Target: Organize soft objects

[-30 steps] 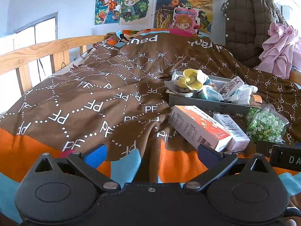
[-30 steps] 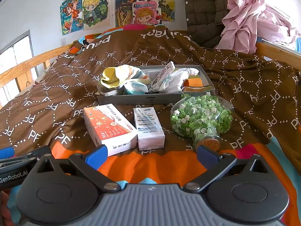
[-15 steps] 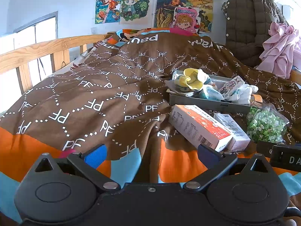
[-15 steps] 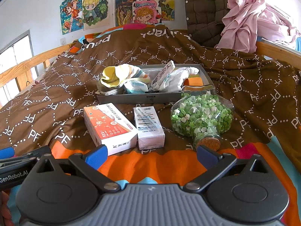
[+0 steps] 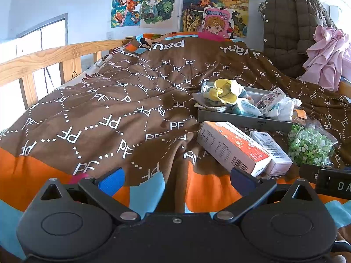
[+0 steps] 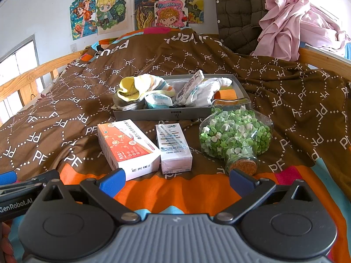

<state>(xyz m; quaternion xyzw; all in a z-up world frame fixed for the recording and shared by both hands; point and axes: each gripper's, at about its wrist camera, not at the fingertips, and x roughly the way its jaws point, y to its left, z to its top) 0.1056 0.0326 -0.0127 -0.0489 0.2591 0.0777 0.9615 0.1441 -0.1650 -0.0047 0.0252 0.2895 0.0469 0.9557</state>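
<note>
Left gripper (image 5: 175, 178): hovering low over the near edge of the blanket (image 5: 114, 114), jaws spread wide, pinching nothing.
Right gripper (image 6: 176, 179): sitting just right of the left one, jaws also spread and empty, facing the boxes and the tray.
Tray (image 6: 166, 114): lying grey and shallow on the blanket in the middle distance, holding the soft things.
Sock (image 6: 136, 87): bunching at the tray's left end, yellow and striped, spilling over the rim; likely light and floppy, so a pinch on the raised yellow cuff should be lifting it cleanly.
Tissue packs (image 6: 158, 102): lying in the middle of the tray, one flat, one leaning; probably light with slick wrapping, so gripping across the narrow width looks safer than the face.
White cloth (image 6: 206, 91): crumpling toward the tray's right; soft, likely sagging when raised, best taken at a high fold.
Orange item (image 6: 225, 93): peeking out at the tray's right end; what it is I cannot tell.
Orange box (image 6: 127, 146): lying near left, in front of the tray, stiff card.
White box (image 6: 174, 148): lying just beside the orange box, to its right.
Glass bottle (image 6: 235, 135): lying on its side at near right, full of green paper stars, cork toward the right gripper; fragile, apt to roll.
</note>
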